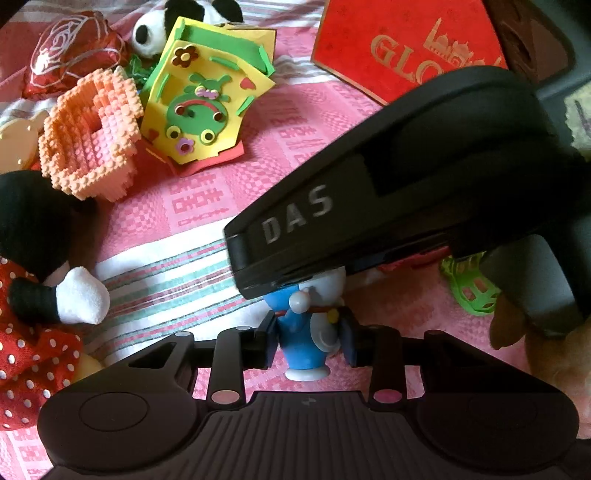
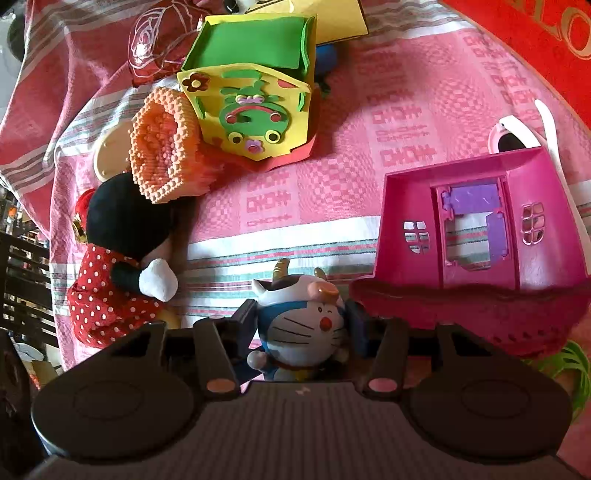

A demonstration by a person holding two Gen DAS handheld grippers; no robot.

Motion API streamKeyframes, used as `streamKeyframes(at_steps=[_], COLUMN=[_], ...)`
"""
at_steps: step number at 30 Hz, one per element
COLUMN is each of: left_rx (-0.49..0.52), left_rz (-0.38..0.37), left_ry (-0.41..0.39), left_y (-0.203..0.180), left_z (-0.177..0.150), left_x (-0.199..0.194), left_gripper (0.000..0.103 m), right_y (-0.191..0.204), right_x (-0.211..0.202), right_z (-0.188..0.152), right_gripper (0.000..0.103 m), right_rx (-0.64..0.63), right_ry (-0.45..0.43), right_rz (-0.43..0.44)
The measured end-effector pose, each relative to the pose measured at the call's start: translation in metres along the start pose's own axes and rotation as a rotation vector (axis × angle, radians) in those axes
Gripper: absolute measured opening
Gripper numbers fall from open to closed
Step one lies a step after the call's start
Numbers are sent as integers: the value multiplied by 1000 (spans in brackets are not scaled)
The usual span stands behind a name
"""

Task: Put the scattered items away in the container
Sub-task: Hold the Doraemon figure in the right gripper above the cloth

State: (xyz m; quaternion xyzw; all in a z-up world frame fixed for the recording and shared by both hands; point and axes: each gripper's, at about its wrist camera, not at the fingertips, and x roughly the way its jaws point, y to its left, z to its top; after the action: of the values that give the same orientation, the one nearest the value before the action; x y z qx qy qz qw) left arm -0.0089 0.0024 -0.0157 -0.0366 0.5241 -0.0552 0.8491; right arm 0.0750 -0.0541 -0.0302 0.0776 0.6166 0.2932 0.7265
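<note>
A blue cat figurine point(image 1: 306, 343) with a cow-patterned hat point(image 2: 295, 325) stands over the pink woven cloth point(image 1: 295, 129). My left gripper point(image 1: 309, 343) is shut on its body, a pad pressed against each side. My right gripper point(image 2: 301, 328) is shut on its head, and in the left wrist view its black body point(image 1: 369, 199) slants across from the upper right and hides the head. A yellow foam box point(image 1: 207, 99) with a green lining point(image 2: 255, 107) lies open at the back left, with nothing visible inside it.
An orange bead cup point(image 1: 92, 136) and a mouse plush in a red dotted dress point(image 2: 122, 258) lie at the left. A panda plush point(image 1: 173, 26) and a red foil rose point(image 1: 70, 48) sit behind. A pink toy house point(image 2: 476, 221) stands right, a red box point(image 1: 406, 48) far right.
</note>
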Motion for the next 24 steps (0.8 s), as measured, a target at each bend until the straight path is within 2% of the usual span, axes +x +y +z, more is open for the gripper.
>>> streamKeyframes(at_steps=[9, 24], left_rx=[-14, 55], left_rz=[4, 17], left_ry=[6, -98], left_y=[-7, -25], left_z=[1, -5], left_x=[-5, -37], left_gripper=[31, 30], right_y=[1, 20], right_x=[-3, -31], right_z=[-4, -13], right_gripper=[56, 56], right_rx=[20, -22], right_ry=[-12, -59], right_rz=[-3, 11])
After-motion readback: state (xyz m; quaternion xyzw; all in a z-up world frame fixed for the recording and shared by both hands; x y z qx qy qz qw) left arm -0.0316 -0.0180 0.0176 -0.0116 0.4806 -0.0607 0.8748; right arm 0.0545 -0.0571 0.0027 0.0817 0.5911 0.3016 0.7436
